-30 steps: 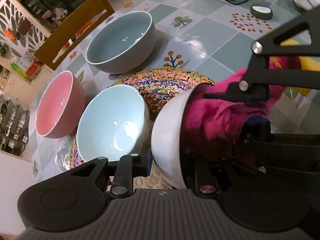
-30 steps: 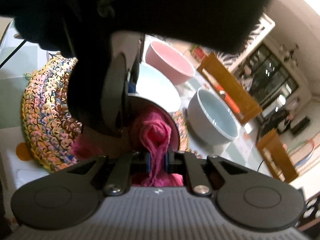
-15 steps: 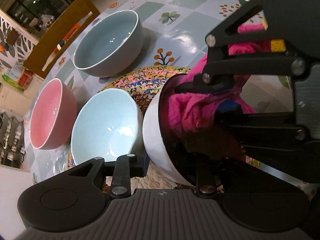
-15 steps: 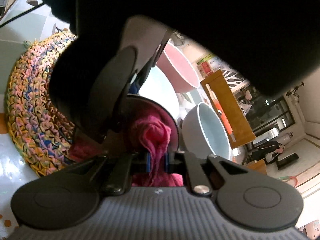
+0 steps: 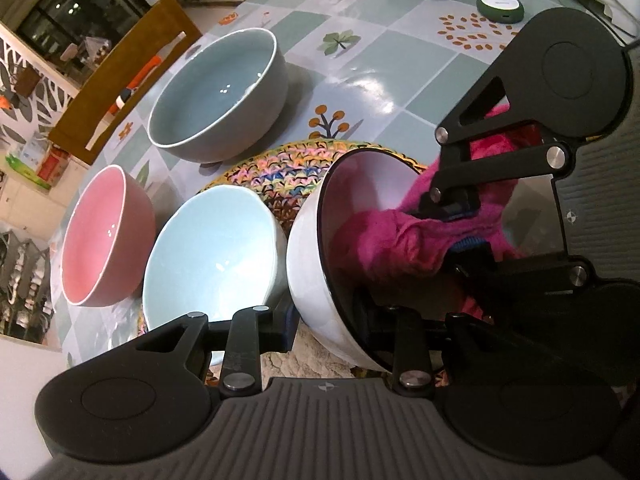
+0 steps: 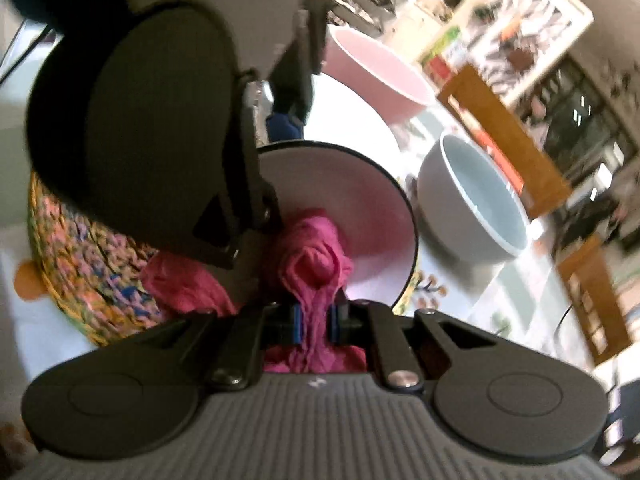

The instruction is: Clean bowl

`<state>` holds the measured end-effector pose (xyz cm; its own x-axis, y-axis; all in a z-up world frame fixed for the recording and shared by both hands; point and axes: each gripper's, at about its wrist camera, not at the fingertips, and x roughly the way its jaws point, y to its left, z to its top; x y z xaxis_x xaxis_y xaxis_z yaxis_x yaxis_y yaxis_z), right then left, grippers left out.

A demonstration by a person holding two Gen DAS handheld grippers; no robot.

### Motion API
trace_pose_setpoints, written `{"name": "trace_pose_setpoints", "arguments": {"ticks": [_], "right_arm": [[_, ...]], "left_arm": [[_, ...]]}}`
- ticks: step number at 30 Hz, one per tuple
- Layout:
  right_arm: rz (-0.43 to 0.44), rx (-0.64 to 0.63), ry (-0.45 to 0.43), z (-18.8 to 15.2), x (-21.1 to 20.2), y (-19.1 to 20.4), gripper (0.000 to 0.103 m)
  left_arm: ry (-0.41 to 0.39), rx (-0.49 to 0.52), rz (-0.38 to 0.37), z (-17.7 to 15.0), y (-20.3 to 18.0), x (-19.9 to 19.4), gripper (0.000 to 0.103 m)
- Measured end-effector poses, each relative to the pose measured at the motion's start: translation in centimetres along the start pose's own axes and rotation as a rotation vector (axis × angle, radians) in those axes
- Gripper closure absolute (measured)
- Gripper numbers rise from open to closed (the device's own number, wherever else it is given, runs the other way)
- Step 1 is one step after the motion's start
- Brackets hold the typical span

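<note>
Both tongs point steeply down at the table (image 5: 400, 76), meeting over a white bowl (image 5: 308, 264) that is tipped on its side, mouth turned toward 3 o'clock in the left wrist view.

The left tongs (image 5: 332, 332) straddle the bowl's lower rim at 6 o'clock of that view: one finger lies outside the wall, the other inside the mouth. Their gap is narrow, the wall sits between the fingers, and the bowl is held tilted this way.

The right tongs (image 5: 460, 216) reach in from 3 o'clock, their black frame filling the right side of the view. In the right wrist view the right tongs (image 6: 314, 322) are nearly closed, their blue pads clamped on a pink cloth (image 6: 316, 268). The bunched end of the cloth presses into the inside of the white bowl (image 6: 360, 196), low in the hollow. That view is blurred.

The white bowl stands on a woven mat (image 5: 280, 168) of many colours. Just beside it at 9 o'clock a pale blue bowl (image 5: 212, 252) sits upright, touching or nearly touching it. Farther toward 9 o'clock is a pink bowl (image 5: 100, 236), and at 11 o'clock a grey bowl (image 5: 224, 92), both upright on the patterned table. A wooden chair (image 5: 120, 68) stands beyond the table edge at 10 o'clock.
</note>
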<state>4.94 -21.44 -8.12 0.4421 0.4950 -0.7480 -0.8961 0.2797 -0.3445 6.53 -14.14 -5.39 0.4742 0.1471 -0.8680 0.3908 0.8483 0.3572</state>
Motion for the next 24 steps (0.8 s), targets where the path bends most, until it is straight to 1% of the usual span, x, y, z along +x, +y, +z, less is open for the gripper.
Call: {"name": "trace_pose_setpoints", "arguments": {"ticks": [1, 4, 5, 6, 8, 10, 12, 16, 18, 21, 24], "right_arm": [[0.015, 0.043, 0.005, 0.1, 0.0, 0.0, 0.090], [0.090, 0.267, 0.018, -0.1, -0.1, -1.5, 0.090], [0.110, 0.325, 0.020, -0.3, -0.1, -1.8, 0.090], [0.119, 0.356, 0.020, -0.5, -0.3, -1.7, 0.090], [0.120, 0.370, 0.022, -0.7, -0.6, -1.0, 0.090], [0.125, 0.411, 0.023, -0.8, -0.8, -1.0, 0.090], [0.140, 0.458, 0.020, -1.1, -1.0, -1.1, 0.090], [0.173, 0.509, 0.021, -1.2, -0.7, -1.1, 0.090], [0.184, 0.520, 0.018, -0.6, -0.4, -1.0, 0.090], [0.180, 0.518, 0.006, -0.3, -1.3, 0.3, 0.090], [0.171, 0.509, -0.003, -0.2, -0.1, -0.2, 0.090]], "left_arm": [[0.004, -0.002, -0.005, 0.0, 0.1, 0.1, 0.072], [0.028, -0.031, -0.040, -0.1, 0.3, 0.5, 0.073], [0.030, -0.038, -0.042, -0.1, 0.2, 0.5, 0.074], [0.030, -0.045, -0.041, -0.2, 0.1, 0.5, 0.074], [0.030, -0.058, -0.039, -0.2, 0.0, 0.4, 0.076], [0.029, -0.084, -0.041, -0.2, 0.2, 0.4, 0.077], [0.034, -0.122, -0.044, -0.3, 0.6, 0.3, 0.077], [0.037, -0.174, -0.030, -0.6, 0.8, 0.1, 0.075], [0.037, -0.193, -0.017, -0.8, 0.9, -0.1, 0.074], [0.042, -0.216, 0.004, -1.2, 0.6, -0.4, 0.074], [0.038, -0.259, 0.004, -1.5, 0.7, -0.8, 0.071]]}}
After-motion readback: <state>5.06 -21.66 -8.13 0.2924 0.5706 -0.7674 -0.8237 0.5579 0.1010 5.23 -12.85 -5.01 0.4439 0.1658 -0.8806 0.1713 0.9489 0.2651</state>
